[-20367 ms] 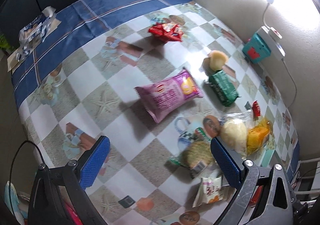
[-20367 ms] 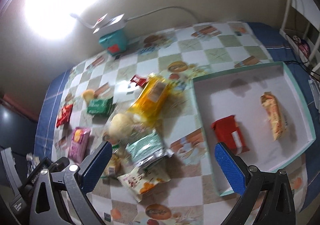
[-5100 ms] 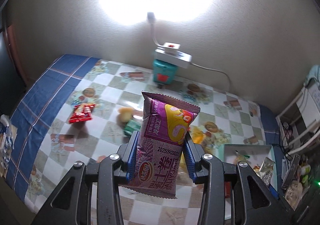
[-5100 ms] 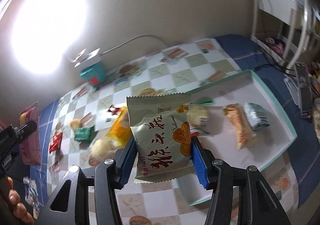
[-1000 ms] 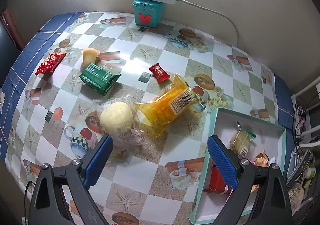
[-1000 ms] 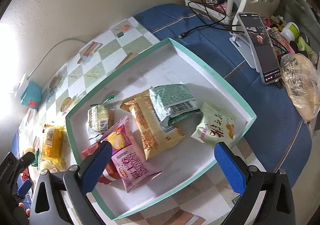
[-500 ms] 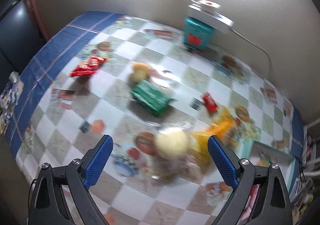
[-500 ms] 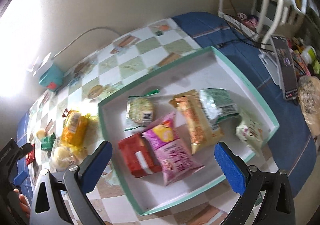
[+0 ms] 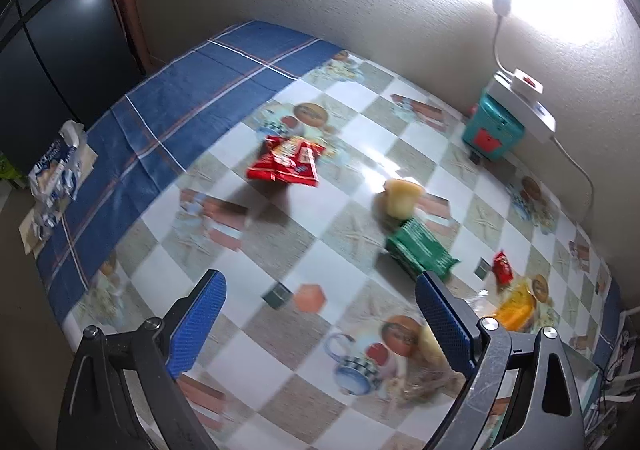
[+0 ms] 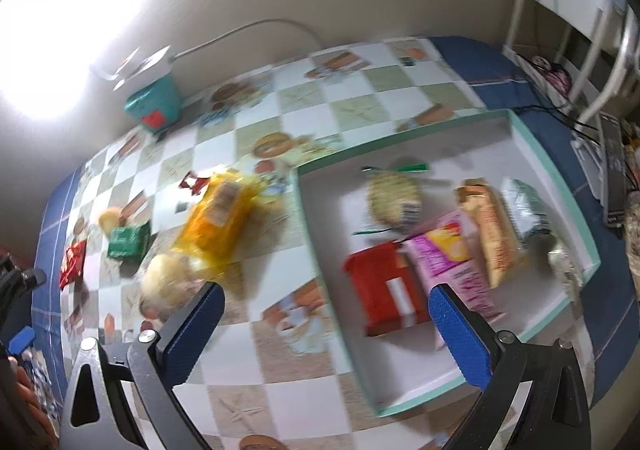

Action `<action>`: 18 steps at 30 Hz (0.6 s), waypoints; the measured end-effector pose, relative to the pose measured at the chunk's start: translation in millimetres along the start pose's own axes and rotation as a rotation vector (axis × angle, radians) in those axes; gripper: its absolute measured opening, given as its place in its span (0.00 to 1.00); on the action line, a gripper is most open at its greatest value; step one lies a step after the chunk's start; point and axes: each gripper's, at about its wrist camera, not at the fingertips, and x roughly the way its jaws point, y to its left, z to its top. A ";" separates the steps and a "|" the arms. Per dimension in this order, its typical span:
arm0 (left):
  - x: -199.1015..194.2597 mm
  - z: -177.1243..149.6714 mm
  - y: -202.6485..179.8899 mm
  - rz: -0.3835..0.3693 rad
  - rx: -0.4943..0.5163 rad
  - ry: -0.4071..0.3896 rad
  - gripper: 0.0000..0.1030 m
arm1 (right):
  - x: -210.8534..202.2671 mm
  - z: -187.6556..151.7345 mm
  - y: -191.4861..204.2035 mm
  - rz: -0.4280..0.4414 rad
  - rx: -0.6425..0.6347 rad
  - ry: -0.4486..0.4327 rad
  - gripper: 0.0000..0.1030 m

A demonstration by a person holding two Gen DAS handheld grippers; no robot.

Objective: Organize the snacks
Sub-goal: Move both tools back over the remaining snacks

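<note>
Left hand-held gripper (image 9: 318, 314): jaws spread wide, empty, above the bench (image 9: 328, 258); red wrapper (image 9: 286, 165) well ahead, green packet (image 9: 420, 254) ahead-right. Right hand-held gripper (image 10: 326, 326): jaws wide, empty, above the tray's (image 10: 556, 169) left wall; red packet (image 10: 384, 290) and pink bag (image 10: 448, 250) inside, just ahead; yellow bag (image 10: 220, 213) ahead-left.

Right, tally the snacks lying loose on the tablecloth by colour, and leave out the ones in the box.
Red: 2, the red packet and the small red sweet
Green: 1, the green packet
Orange: 1, the orange bag
Pale yellow: 2, the small cake and the bun in clear wrap
Total: 6
</note>
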 end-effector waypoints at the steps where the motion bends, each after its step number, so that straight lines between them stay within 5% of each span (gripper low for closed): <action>1: 0.2 2.0 2.8 0.004 0.004 -0.001 0.93 | 1.3 -1.7 7.7 0.000 -0.013 0.002 1.00; 18: 19.3 28.5 61.8 0.049 0.037 0.020 0.93 | 19.5 -20.1 80.7 0.025 -0.131 0.010 1.00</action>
